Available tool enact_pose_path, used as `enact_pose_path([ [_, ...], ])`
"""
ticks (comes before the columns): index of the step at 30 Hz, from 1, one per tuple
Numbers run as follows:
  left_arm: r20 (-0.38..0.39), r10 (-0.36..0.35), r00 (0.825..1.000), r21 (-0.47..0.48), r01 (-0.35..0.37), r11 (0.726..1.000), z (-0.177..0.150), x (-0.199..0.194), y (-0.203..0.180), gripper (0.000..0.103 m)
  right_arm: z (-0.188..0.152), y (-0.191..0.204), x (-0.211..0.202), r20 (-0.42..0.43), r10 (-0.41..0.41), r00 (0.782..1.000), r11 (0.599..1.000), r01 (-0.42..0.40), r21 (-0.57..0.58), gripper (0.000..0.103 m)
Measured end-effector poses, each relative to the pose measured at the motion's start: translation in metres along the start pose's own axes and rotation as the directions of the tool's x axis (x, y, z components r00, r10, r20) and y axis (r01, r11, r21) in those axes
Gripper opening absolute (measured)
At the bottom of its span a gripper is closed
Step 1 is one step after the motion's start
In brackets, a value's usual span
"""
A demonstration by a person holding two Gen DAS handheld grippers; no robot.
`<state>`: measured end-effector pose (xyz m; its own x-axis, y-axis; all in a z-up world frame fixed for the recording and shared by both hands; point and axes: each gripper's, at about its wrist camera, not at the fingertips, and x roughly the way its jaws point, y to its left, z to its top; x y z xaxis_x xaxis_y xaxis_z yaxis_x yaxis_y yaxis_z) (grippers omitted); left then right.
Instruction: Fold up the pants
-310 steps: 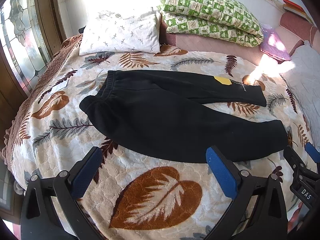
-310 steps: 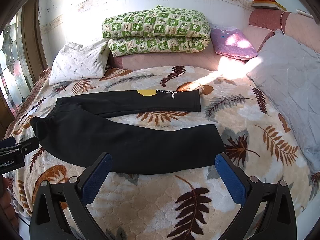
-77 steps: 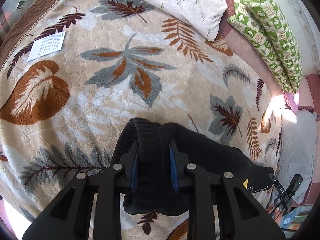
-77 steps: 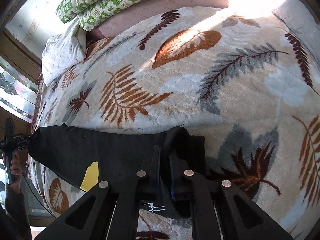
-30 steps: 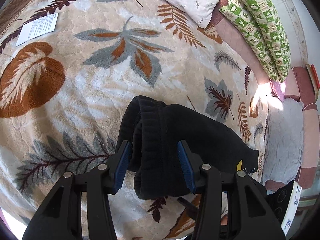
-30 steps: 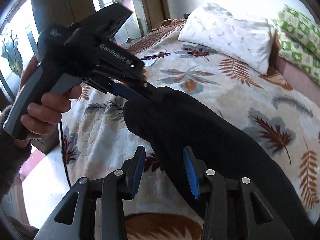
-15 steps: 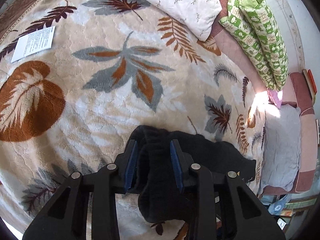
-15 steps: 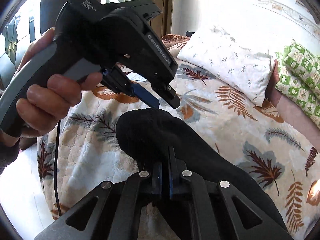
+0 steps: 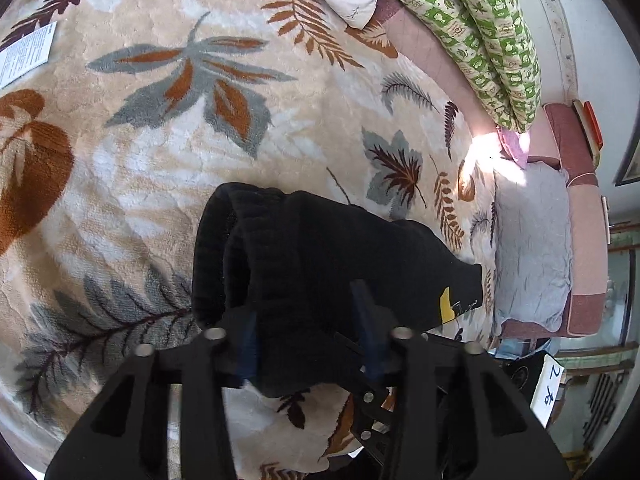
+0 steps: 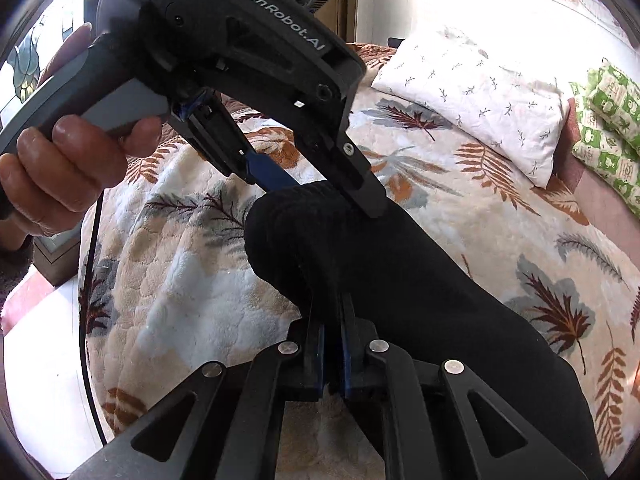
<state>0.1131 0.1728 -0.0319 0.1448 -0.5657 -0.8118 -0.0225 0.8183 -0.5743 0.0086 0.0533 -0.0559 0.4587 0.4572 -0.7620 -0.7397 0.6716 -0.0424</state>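
The black pants [image 9: 320, 248] lie folded lengthwise on the leaf-patterned blanket [image 9: 160, 152], with a yellow patch [image 9: 445, 300] near the far end. The ribbed waistband end is bunched up. My left gripper [image 9: 304, 300] straddles that waistband. Its jaws are closing and the fabric fills the gap between the pads. In the right wrist view a hand [image 10: 60, 160] holds the left gripper [image 10: 330, 198] over the waistband of the pants [image 10: 420, 288]. My right gripper [image 10: 331, 300] is shut on the near edge of the pants just behind the waistband.
A white pillow [image 10: 480, 92] and green patterned pillows [image 9: 480, 40] lie at the head of the bed. There is a grey pillow [image 9: 532, 248] at the far side. A printed paper sheet [image 9: 24, 54] rests on the blanket. The bed's edge and the floor [image 10: 36, 360] are at the left.
The right gripper's jaws came together on the edge of the pants. The left gripper's jaws drew in around the waistband, and that gripper now looms larger in the right wrist view.
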Motion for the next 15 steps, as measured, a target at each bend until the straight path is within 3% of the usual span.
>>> enact_pose_path([
  [2, 0.032, 0.008, 0.999, -0.018, -0.008, 1.000, -0.001, -0.004, 0.000, 0.017, -0.001, 0.001, 0.000, -0.003, -0.004, 1.000, 1.000, 0.004, -0.002, 0.008],
  [4, 0.079, 0.002, 0.997, -0.033, 0.000, 0.999, 0.001, -0.011, 0.001, 0.005, -0.001, 0.001, 0.000, -0.004, -0.003, 1.000, 1.000, 0.003, 0.008, 0.008],
  [9, 0.141, -0.023, 0.990, -0.064, 0.033, 0.997, 0.024, -0.023, 0.000, 0.004, -0.001, -0.005, 0.000, 0.000, -0.005, 1.000, 0.999, 0.005, 0.048, 0.008],
  [12, 0.207, -0.001, 0.978, -0.009, 0.002, 1.000, 0.030, -0.036, -0.013, 0.004, 0.008, -0.008, -0.005, 0.027, -0.025, 0.999, 0.998, 0.023, 0.064, 0.008],
  [15, 0.200, 0.047, 0.979, 0.026, -0.053, 0.998, 0.021, -0.028, -0.009, 0.004, 0.023, -0.014, -0.015, 0.083, -0.029, 0.996, 0.996, 0.021, 0.091, 0.008],
])
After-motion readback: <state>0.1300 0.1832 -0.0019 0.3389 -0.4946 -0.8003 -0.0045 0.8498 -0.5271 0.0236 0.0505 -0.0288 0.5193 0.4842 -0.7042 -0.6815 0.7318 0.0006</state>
